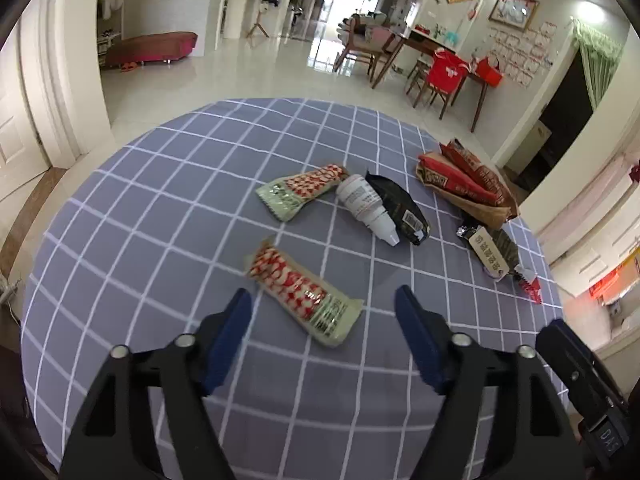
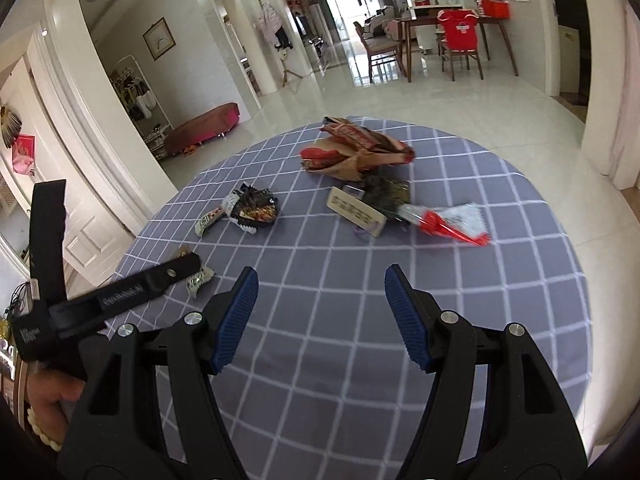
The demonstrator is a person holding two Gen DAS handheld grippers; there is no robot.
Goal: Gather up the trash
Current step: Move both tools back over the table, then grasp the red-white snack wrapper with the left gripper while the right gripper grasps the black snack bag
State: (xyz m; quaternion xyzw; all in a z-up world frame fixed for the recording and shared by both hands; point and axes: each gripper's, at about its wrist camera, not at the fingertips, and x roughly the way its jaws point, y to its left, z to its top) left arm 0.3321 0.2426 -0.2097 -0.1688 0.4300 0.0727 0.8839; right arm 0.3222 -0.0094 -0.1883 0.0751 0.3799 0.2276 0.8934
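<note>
Trash lies on a round table with a grey checked cloth [image 1: 160, 208]. In the left wrist view my left gripper [image 1: 323, 300] is open, with a red-and-white snack wrapper [image 1: 304, 292] lying between and just beyond its fingertips. Farther off lie a second like wrapper [image 1: 300, 190], a white bottle [image 1: 366, 204] and a black packet [image 1: 400, 206]. A brown paper bag with red wrappers [image 1: 464, 184] lies at the right. In the right wrist view my right gripper [image 2: 321, 280] is open and empty above bare cloth [image 2: 500, 264]. Beyond it lie a red-and-clear wrapper [image 2: 448, 220], a beige tag [image 2: 356, 210] and the brown bag [image 2: 356, 152].
A crumpled dark wrapper [image 2: 254, 208] lies at the left in the right wrist view. The left gripper's body [image 2: 132, 292] crosses the lower left over a small wrapper [image 2: 198, 280]. The table edge drops to a glossy tiled floor [image 2: 400, 100]. Dining chairs and a table [image 2: 440, 36] stand far behind.
</note>
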